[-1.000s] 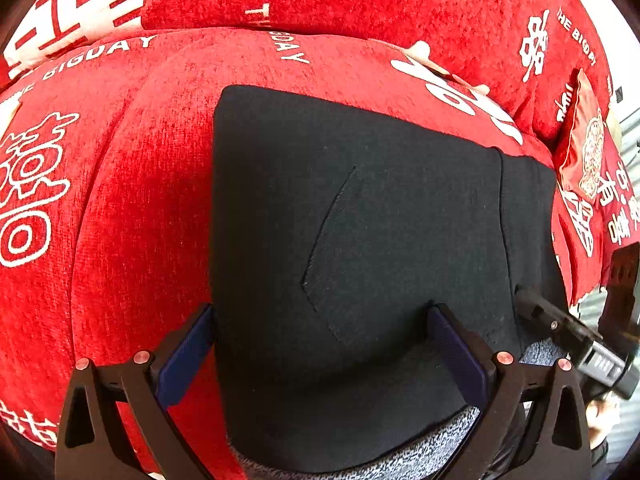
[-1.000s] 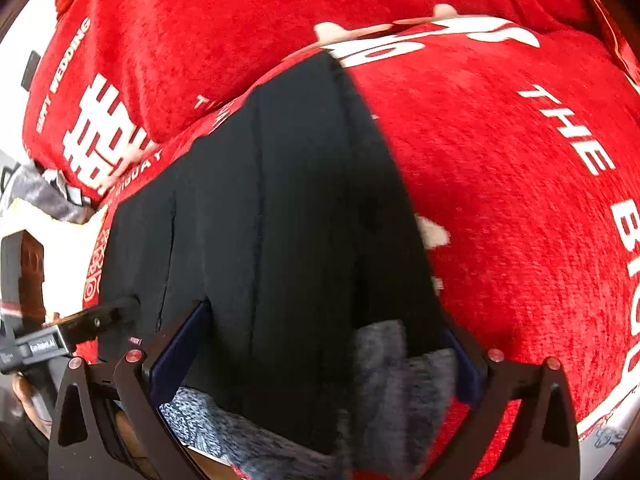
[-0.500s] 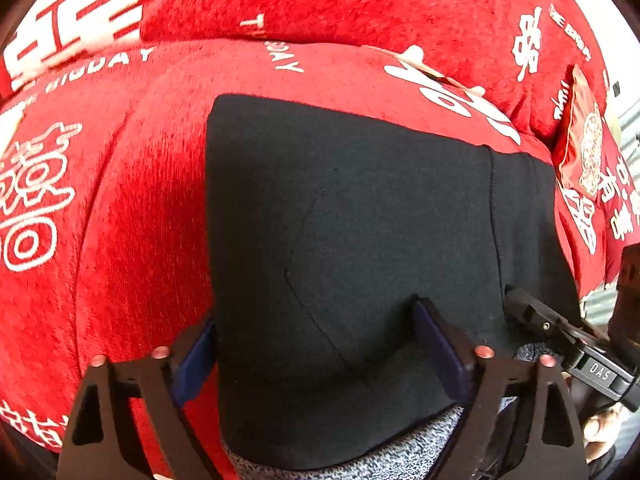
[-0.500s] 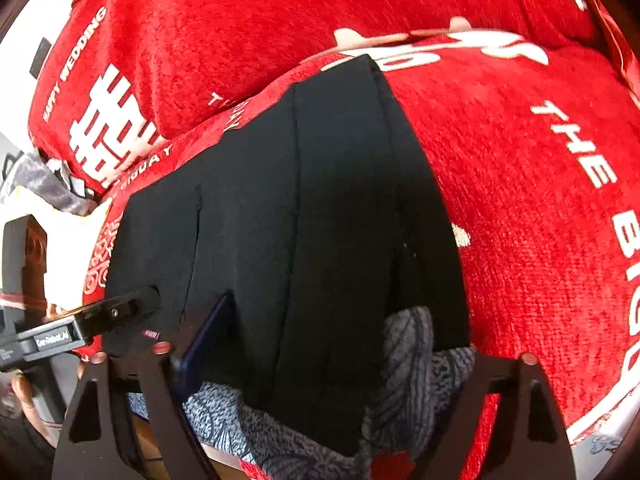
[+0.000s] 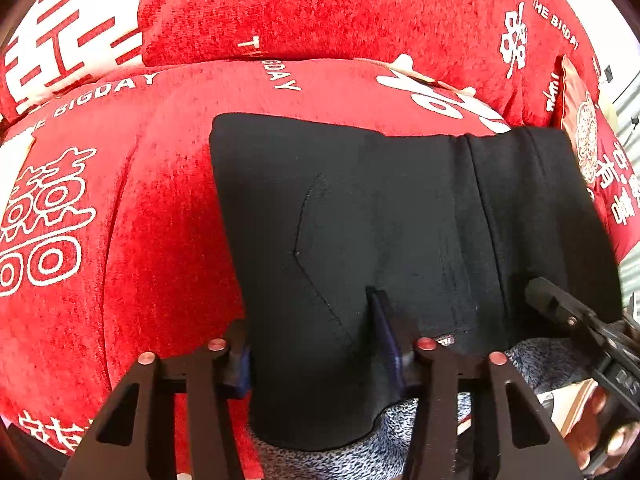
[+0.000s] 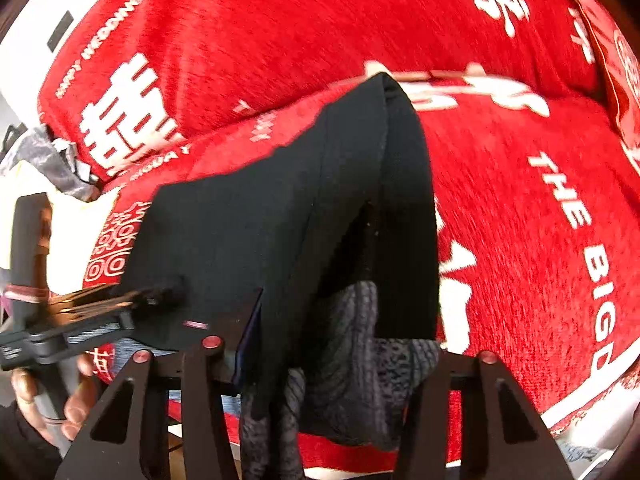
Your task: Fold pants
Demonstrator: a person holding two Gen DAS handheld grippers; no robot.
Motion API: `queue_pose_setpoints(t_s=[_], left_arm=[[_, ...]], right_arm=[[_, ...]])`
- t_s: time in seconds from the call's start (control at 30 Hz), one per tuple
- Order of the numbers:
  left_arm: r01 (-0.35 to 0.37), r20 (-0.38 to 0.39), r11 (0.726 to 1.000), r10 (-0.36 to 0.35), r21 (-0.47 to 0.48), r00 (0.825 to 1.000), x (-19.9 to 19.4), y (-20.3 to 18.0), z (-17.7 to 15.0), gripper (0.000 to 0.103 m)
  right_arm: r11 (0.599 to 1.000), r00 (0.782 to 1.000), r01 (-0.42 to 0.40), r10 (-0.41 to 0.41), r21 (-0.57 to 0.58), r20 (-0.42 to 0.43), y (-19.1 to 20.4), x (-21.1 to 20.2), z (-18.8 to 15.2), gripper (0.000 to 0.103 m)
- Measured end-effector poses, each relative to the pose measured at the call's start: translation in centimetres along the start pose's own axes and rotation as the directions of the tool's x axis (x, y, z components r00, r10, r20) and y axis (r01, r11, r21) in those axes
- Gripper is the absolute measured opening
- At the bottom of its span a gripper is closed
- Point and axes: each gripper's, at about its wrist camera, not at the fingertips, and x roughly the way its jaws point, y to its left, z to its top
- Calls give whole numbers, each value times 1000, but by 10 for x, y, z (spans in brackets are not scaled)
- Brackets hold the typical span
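Black pants (image 5: 384, 216) lie folded into a rough rectangle on a red sofa (image 5: 132, 208) printed with white Chinese characters and the words "THE BIGDAY". Their near edge hangs over the front of the seat, showing a grey fleecy lining (image 5: 352, 452).

In the left wrist view, the left tongs (image 5: 312, 336) reach into the near left part of the pants. One blue-padded finger sits at the left edge of the fabric and the other presses into the cloth further right, with a thick fold of black fabric bunched between them (the tongs appear clenched on the pants). A small label shows on the cloth just right of the inner finger. At the far right, the right tongs (image 5: 560, 308) touch the near right edge of the pants, with part of a hand below them. A red cushion (image 5: 588, 148) with gold print leans at the sofa's right end.

In the right wrist view, the right tongs (image 6: 344, 344) straddle the right edge of the pants (image 6: 256, 220), where the layers lift and the lining (image 6: 360, 344) spills out. The left finger with its blue pad shows against the cloth; the right fingertip is hidden behind the fabric, so whether these tongs are clenched cannot be told. The left tongs (image 6: 160, 296) enter from the left, touching the pants.
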Motion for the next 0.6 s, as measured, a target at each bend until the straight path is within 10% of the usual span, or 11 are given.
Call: queue_pose_setpoints(t_s=[0.6], left_arm=[[-28, 75, 994, 36, -103, 997, -77, 83, -20, 46]], right_arm=[[989, 998, -60, 60, -137, -4, 104, -14, 6, 50]])
